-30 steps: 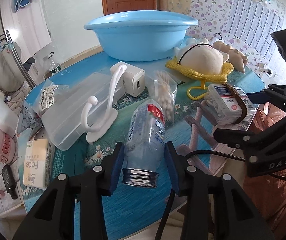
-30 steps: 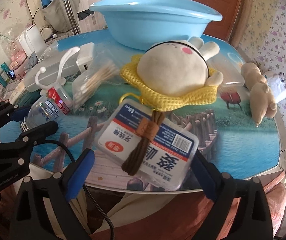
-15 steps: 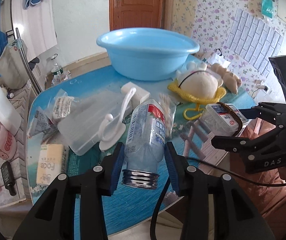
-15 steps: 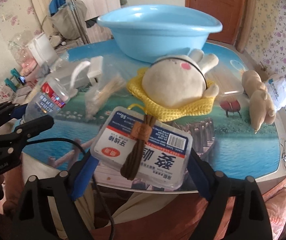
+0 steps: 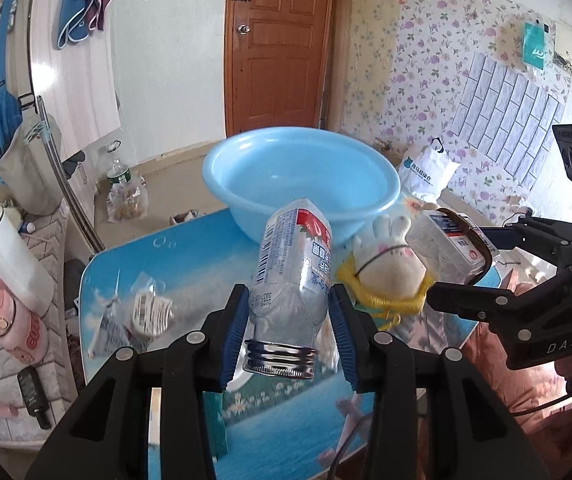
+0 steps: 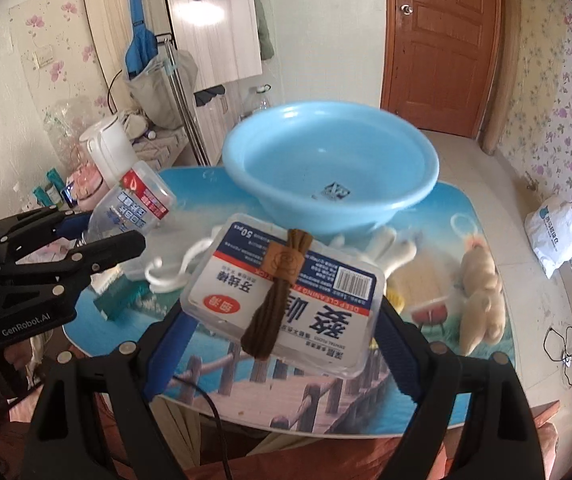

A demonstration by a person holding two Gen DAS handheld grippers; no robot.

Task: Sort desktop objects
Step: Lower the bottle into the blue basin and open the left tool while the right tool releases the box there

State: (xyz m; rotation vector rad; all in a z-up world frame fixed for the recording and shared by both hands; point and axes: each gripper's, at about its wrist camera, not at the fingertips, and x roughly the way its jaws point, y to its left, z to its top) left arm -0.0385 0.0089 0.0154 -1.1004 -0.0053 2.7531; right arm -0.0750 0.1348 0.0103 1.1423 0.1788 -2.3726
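My left gripper [image 5: 289, 322] is shut on a clear plastic bottle [image 5: 292, 268] with a red-and-white label and a threaded metal neck, held in the air above the table. It also shows in the right wrist view [image 6: 133, 204]. My right gripper [image 6: 281, 316] is shut on a clear floss-pick box [image 6: 286, 288] with a brown cord loop on top, also lifted; it shows in the left wrist view [image 5: 448, 248]. The light blue basin [image 6: 330, 172] stands on the table beyond both, nearly empty; it also shows in the left wrist view [image 5: 300, 180].
On the blue picture-print table [image 6: 438, 356] lie a rabbit plush on a yellow knitted mat [image 5: 390, 276], a beige plush [image 6: 480, 292], a white hook [image 6: 173, 268] and small plastic packets [image 5: 145, 312]. A white kettle [image 5: 5, 260] and clutter stand left of the table.
Both grippers have risen and tilted up with their loads. The bottle and the box left the table and now hang higher, nearer the basin, whose inside has come into sight.
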